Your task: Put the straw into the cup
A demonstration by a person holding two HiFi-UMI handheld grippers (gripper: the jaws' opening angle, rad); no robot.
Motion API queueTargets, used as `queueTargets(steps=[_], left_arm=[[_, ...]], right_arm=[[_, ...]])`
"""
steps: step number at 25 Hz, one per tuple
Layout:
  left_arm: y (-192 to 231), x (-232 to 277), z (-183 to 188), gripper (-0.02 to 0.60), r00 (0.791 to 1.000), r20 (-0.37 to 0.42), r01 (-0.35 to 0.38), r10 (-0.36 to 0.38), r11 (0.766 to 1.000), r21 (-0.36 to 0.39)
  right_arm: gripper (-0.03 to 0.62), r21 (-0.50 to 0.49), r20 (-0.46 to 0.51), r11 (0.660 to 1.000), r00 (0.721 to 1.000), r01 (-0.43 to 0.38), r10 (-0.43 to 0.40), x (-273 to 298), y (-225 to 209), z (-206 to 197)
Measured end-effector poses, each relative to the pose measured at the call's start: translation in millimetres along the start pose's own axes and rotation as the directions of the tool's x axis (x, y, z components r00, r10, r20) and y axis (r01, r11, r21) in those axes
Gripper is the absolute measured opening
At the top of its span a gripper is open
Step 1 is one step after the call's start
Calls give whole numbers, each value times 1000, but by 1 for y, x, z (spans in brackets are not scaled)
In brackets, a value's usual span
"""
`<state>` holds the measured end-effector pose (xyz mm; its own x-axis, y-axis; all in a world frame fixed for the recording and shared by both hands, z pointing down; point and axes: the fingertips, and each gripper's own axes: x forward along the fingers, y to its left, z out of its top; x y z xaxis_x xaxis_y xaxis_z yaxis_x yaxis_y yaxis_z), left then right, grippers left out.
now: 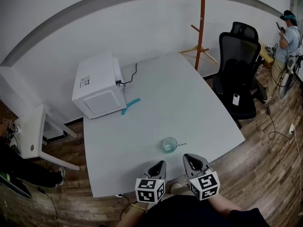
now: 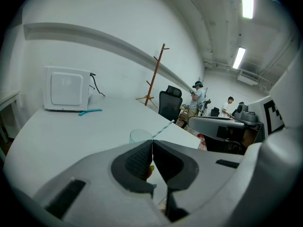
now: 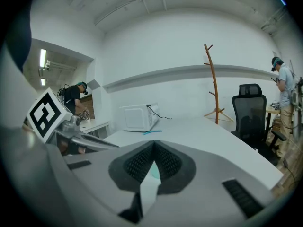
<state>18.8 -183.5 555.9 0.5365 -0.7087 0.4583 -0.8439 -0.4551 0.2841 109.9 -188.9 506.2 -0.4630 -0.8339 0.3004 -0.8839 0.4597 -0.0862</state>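
Note:
A small clear bluish cup (image 1: 169,145) stands on the white table (image 1: 189,108) near its front edge. A striped straw (image 1: 182,144) sticks out over the cup's right rim. The left gripper view has the same cup (image 2: 140,135) just past the jaw tips, with the straw (image 2: 164,127) slanting up to the right. My left gripper (image 1: 162,163) sits just in front of the cup, shut with nothing in it. To the right of it, my right gripper (image 1: 188,157) is also shut and empty, just below the straw's free end. A bluish patch of the cup (image 3: 154,172) shows below the right jaws.
A white microwave (image 1: 97,86) stands at the table's back left, with a teal tool (image 1: 130,105) lying beside it. A black office chair (image 1: 239,79) and a wooden coat stand (image 1: 202,27) are off the right side. A person (image 1: 287,34) stands far right.

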Motion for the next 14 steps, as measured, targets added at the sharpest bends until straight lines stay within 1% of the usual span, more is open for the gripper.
queueTargets(steps=[14], left_arm=[[3,-6,-6,20,1000,4,-23,23,1000,-19]], right_arm=[[28,-1,-4,1000,1000,-20,20,2,3,-4]])
